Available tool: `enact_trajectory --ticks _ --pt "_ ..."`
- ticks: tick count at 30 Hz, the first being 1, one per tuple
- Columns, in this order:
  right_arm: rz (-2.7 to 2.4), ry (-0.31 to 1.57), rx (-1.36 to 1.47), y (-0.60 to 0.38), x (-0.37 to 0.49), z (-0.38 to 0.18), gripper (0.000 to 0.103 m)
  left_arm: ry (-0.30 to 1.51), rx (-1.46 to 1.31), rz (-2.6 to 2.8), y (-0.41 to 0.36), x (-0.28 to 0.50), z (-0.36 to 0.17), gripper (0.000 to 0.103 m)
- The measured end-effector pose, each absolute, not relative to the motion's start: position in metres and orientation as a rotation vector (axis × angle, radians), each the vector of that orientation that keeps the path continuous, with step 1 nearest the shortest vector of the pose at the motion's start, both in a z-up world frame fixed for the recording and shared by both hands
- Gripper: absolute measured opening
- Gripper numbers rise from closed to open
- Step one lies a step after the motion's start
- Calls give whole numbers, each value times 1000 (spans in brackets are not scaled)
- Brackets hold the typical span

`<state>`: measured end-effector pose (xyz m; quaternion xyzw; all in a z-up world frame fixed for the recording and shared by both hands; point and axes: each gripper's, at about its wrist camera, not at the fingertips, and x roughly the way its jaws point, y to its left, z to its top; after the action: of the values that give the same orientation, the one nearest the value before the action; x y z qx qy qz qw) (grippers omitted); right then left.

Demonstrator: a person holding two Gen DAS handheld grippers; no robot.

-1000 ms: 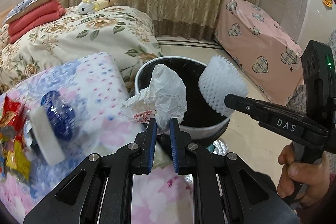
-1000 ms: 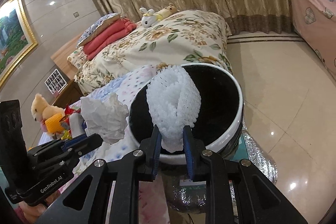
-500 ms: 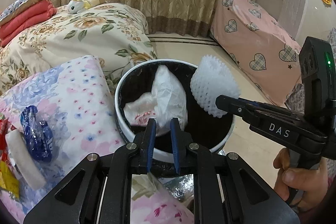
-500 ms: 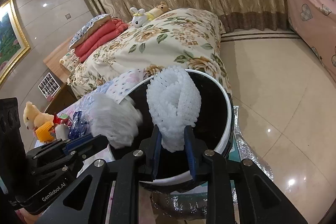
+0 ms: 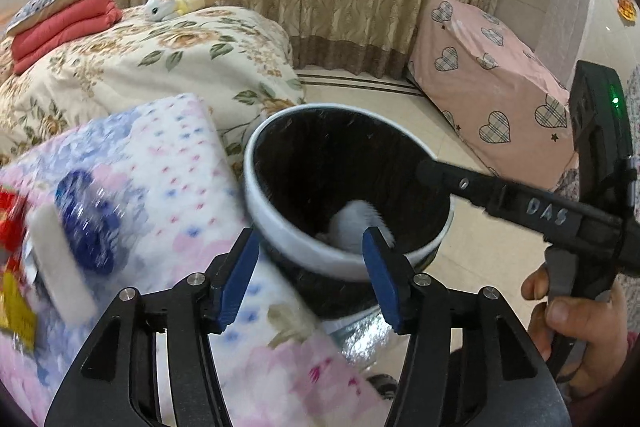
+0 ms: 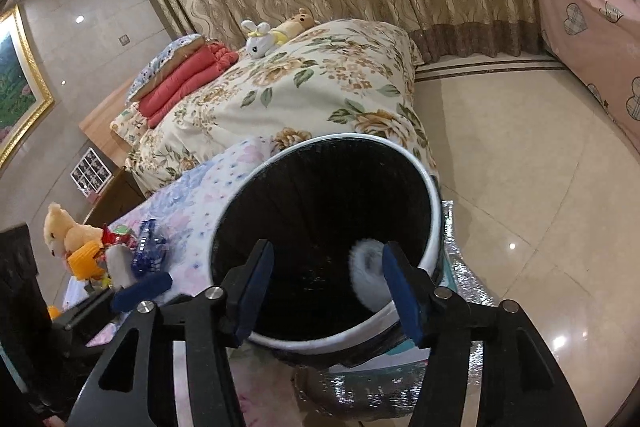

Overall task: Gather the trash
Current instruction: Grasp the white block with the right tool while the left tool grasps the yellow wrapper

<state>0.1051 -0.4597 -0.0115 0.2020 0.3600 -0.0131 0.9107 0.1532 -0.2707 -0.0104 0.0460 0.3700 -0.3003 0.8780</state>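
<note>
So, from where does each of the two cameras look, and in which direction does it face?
Left wrist: sits on the left gripper, looks past its open jaws at the trash bin; the right gripper and right hand show.
Right wrist: sits on the right gripper, looks down into the bin; its open jaws show.
Shared: bin, white foam net inside, floral bed.

Soft indoor light; floor point(image 6: 520, 211) glare spots; motion blur; fisheye edges warped, vignetted.

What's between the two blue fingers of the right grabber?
In the right wrist view, the open right gripper frames the black inside of the trash bin, with the white foam net dropping in by the right finger.
</note>
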Motion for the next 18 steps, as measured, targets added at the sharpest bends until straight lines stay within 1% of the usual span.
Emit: enact_trajectory --ticks 1,6,14,18 --pt "-23 736 415 -456 103 -11 67 776 91 -619 -264 151 -12 56" --pt "14 722 418 -431 96 -9 74 799 56 -568 -228 136 -22 57" --pt "106 752 418 -383 90 -15 79 816 6 -460 -164 117 -31 58" --pt "142 766 389 -358 89 -21 82 814 -14 -409 -135 110 -35 61"
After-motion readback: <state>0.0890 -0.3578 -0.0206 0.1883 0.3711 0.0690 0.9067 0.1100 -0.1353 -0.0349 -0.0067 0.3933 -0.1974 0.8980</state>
